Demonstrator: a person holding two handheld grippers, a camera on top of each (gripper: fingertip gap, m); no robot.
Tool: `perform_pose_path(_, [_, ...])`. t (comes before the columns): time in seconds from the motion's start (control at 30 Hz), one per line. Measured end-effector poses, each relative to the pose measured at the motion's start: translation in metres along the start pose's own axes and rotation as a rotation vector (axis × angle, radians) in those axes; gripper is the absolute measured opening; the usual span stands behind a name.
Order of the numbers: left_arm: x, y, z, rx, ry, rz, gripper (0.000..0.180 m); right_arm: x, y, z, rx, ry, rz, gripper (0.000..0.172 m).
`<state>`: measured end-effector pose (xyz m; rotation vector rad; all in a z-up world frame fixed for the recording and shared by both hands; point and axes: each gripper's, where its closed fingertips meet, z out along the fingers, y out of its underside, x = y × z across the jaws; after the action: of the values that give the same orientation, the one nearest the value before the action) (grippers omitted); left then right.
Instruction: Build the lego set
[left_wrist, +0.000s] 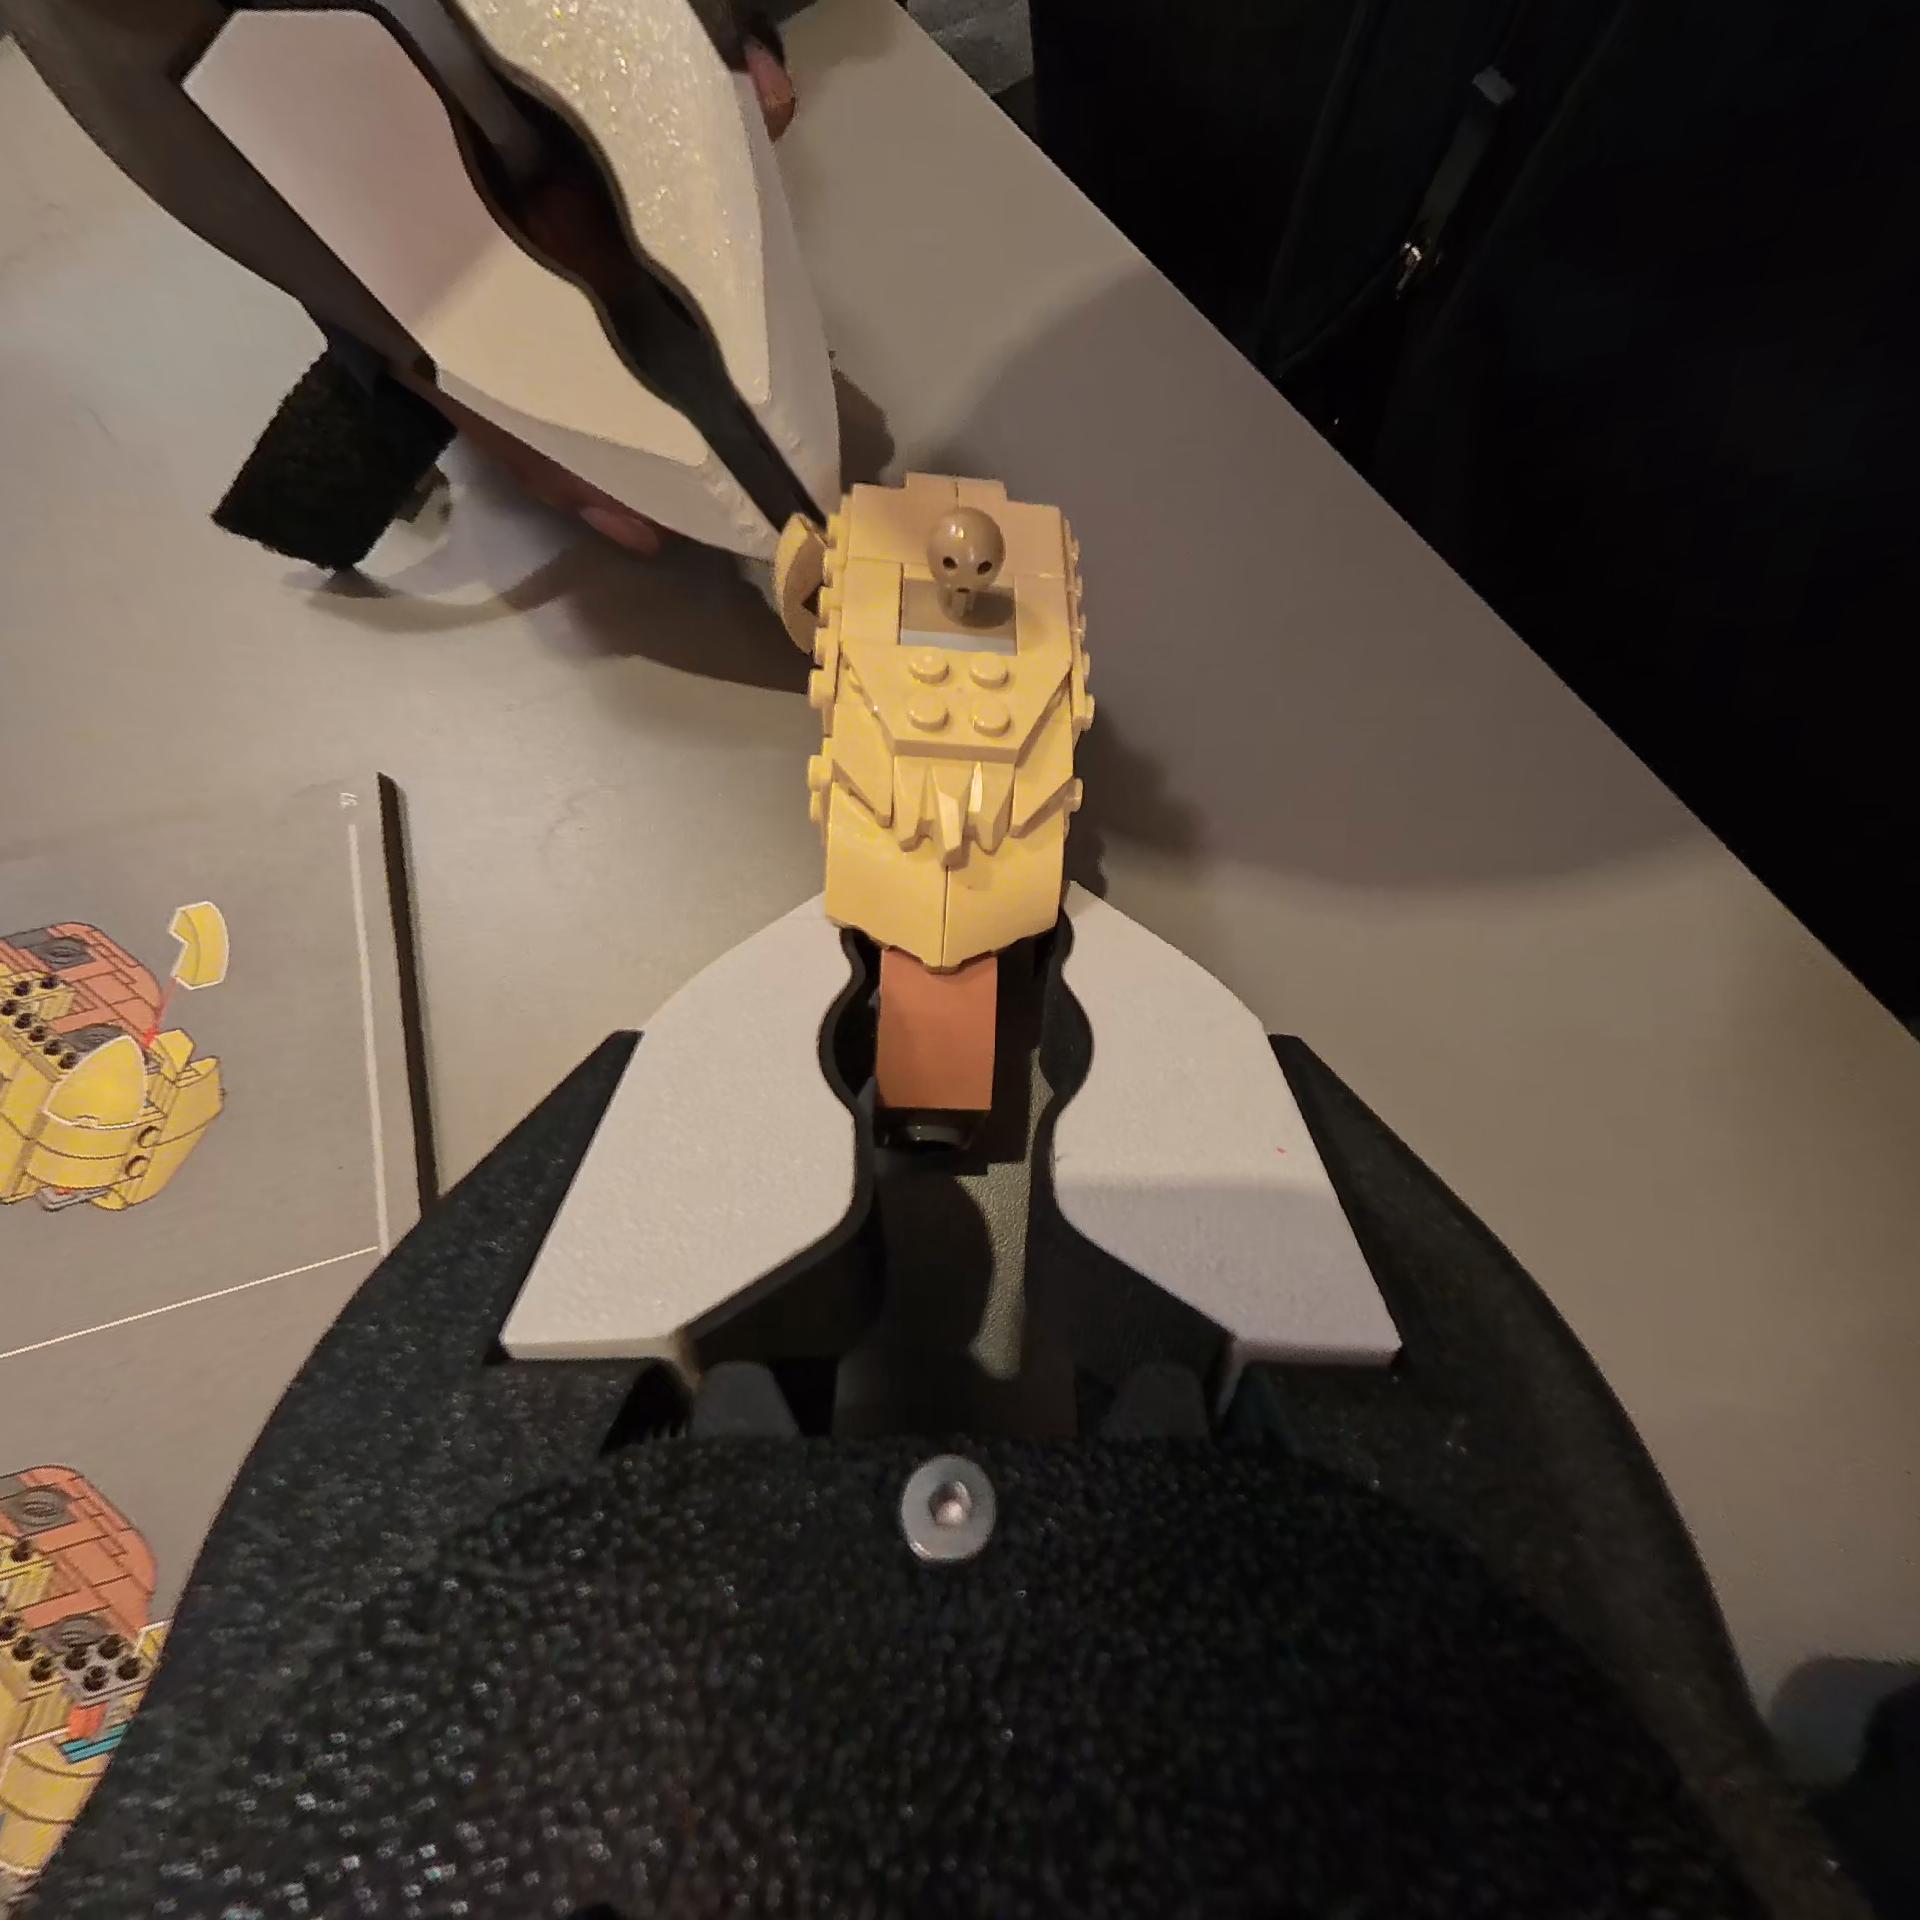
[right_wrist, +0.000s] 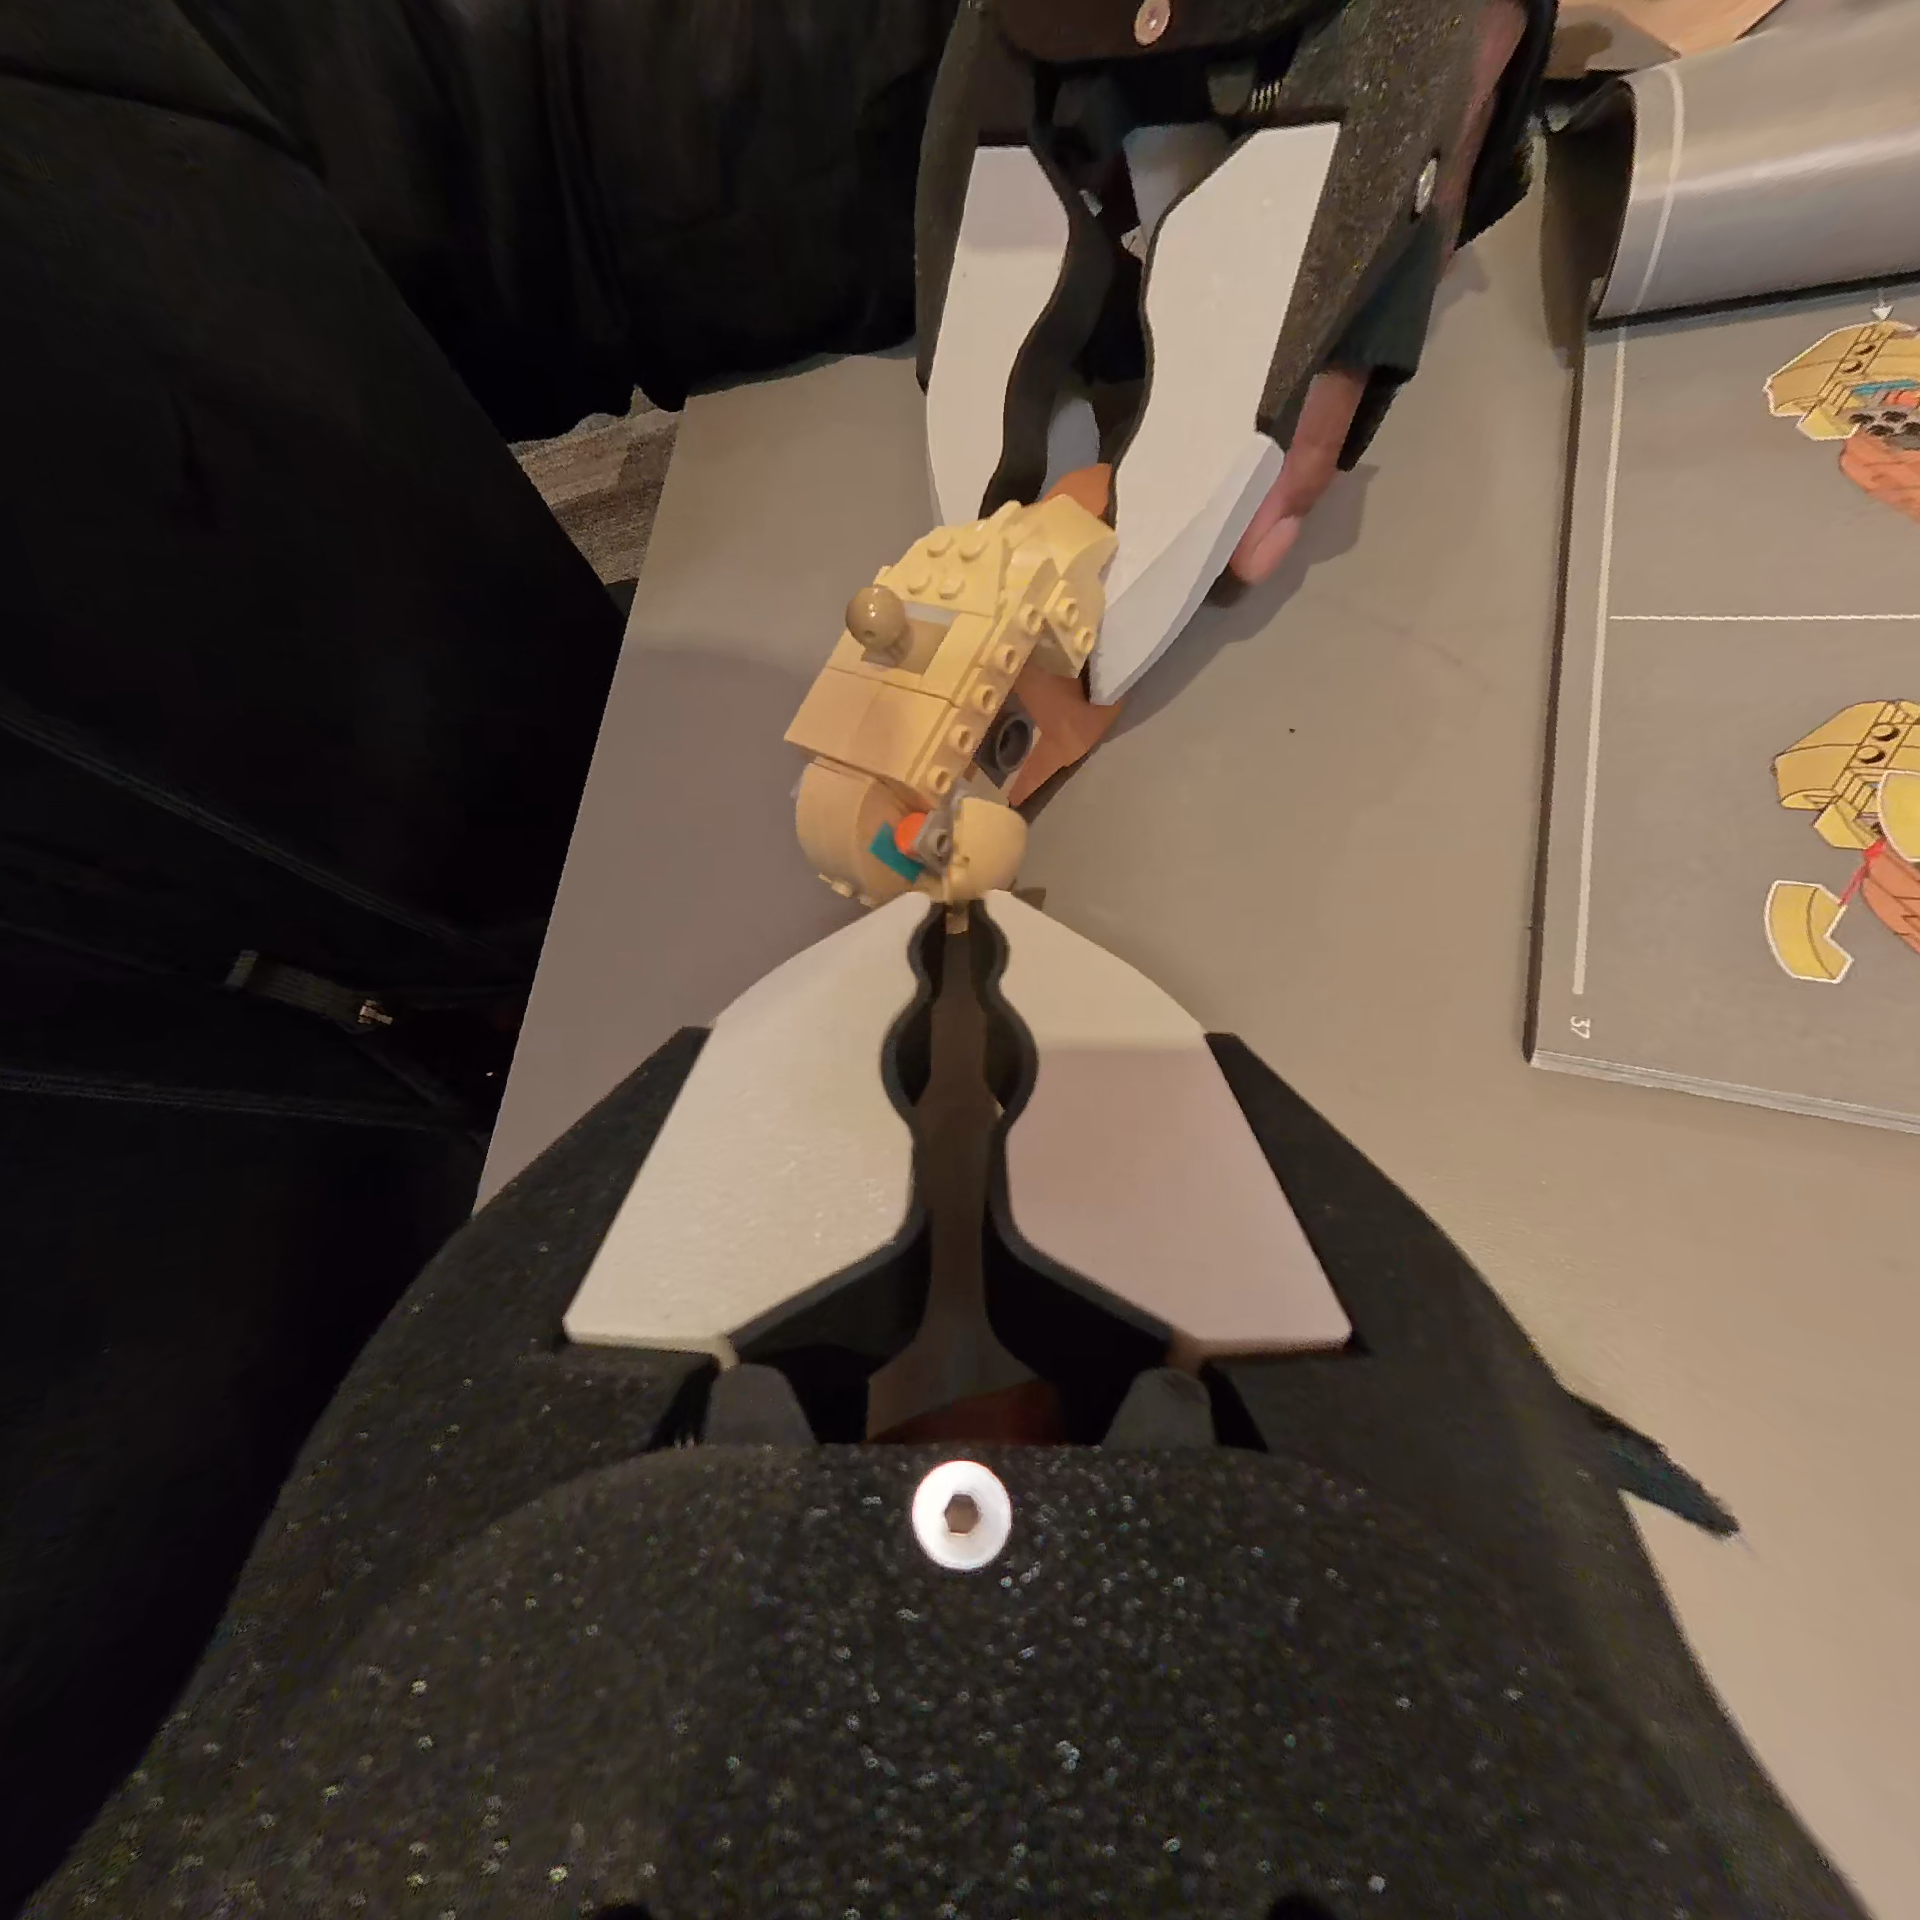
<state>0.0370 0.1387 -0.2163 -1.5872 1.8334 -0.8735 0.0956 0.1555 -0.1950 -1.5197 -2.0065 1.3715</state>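
The left tongs are clamped on the brown underside of a tan brick model, holding it up off the grey table — the tan body juts out past the fingertips. The right tongs are pinched together on a small tan curved piece, which sits against the model's far side, next to a grey clip and small orange and teal parts. An open instruction booklet lies on the table just beside the work.

The risks, as I judge them: the curved piece is gripped only at its very edge, so it could twist or pop free. Sideways pressure could also lever the model around in the left tongs — or break loose bricks near the clip.
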Motion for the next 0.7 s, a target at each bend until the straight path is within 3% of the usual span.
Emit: perform_pose_path(0.7, [0.002,0.000,0.000,0.000,-0.004,0.033,0.028,0.000,0.000,-0.008,-0.014,0.028,-0.075,0.007])
